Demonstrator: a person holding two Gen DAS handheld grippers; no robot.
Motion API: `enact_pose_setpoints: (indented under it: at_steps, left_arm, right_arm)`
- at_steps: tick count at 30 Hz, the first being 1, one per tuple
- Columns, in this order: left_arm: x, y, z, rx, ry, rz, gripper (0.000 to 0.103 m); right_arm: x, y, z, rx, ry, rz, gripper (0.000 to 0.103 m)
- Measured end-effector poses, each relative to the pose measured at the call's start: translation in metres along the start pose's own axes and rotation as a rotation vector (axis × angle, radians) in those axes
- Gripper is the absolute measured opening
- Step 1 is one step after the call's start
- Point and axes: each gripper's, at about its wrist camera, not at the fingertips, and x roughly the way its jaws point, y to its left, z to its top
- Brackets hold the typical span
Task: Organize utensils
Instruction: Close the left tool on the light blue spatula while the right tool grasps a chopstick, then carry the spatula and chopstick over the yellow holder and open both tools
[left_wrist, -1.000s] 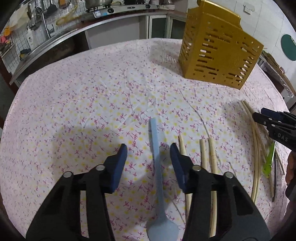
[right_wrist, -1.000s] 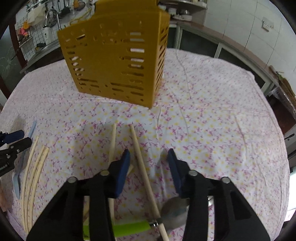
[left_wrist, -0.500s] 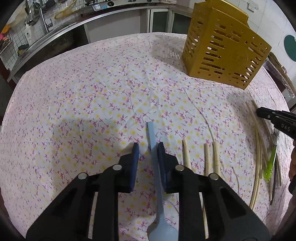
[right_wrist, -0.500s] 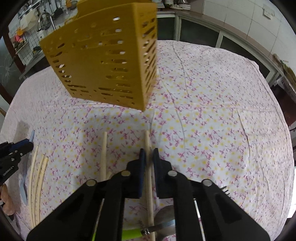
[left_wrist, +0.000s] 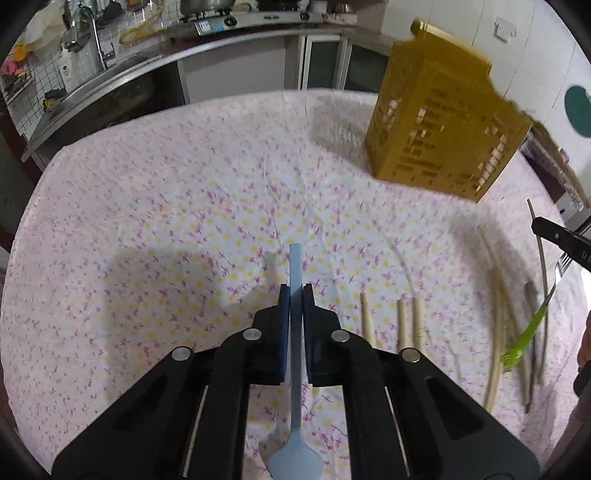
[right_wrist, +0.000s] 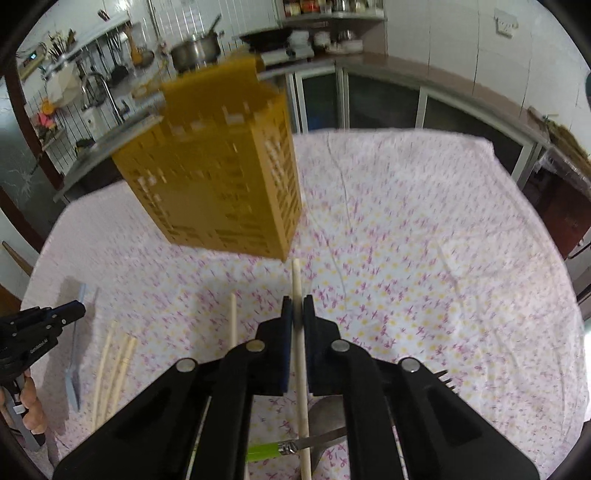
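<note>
Your left tool (left_wrist: 294, 295) has just clamped shut on the blue spoon (left_wrist: 295, 369) at lower centre, your right tool (right_wrist: 297, 306) likewise on a wooden chopstick (right_wrist: 300, 354); both appear ready for the yellow holder (left_wrist: 439, 129) upper right.

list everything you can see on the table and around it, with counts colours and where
yellow slotted utensil basket: 1, mustard yellow, standing at the far side of the table
blue spoon: 1, pale blue, handle clamped in the left gripper
held chopstick: 1, pale wood, clamped in the right gripper
loose chopsticks: several, pale wood, lying in groups between the two grippers
green-handled utensils: at least 1, lime green handle, beside the right gripper; a fork head shows nearby
tablecloth: 1, white with pink and yellow flowers, covering the table
kitchen counter: 1, behind the table, with sink, tap and pots
left gripper: black, blue pads, shut
right gripper: black, blue pads, shut
</note>
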Motion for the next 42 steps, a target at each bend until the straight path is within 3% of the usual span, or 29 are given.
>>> enact_pose_setpoints:
  at_steps: [7,20,32,38,42]
  left_arm:
    - [-0.051,-0.002,0.009,-0.026,-0.163,-0.046,0.006]
    - [-0.094,-0.03,0.044,-0.014,-0.342,-0.099,0.005]
    - [-0.157,-0.062,0.127,0.026,-0.526,-0.132,0.005]
    - [-0.163,-0.077,0.169,0.018,-0.55,-0.15,0.006]
    - [-0.142,-0.088,0.185,0.037,-0.528,-0.154,0.005]
  right_arm:
    - [-0.05,-0.003,0.026,0.026,-0.187,0.014,0.007]
    - [-0.083,-0.011,0.061,0.078,-0.365,0.014,0.006]
    - [-0.132,0.003,0.119,0.039,-0.484,0.026,0.006]
    - [-0.153,0.02,0.155,0.001,-0.543,0.027,0.006]
    - [-0.148,0.025,0.167,0.002,-0.545,0.05,0.006]
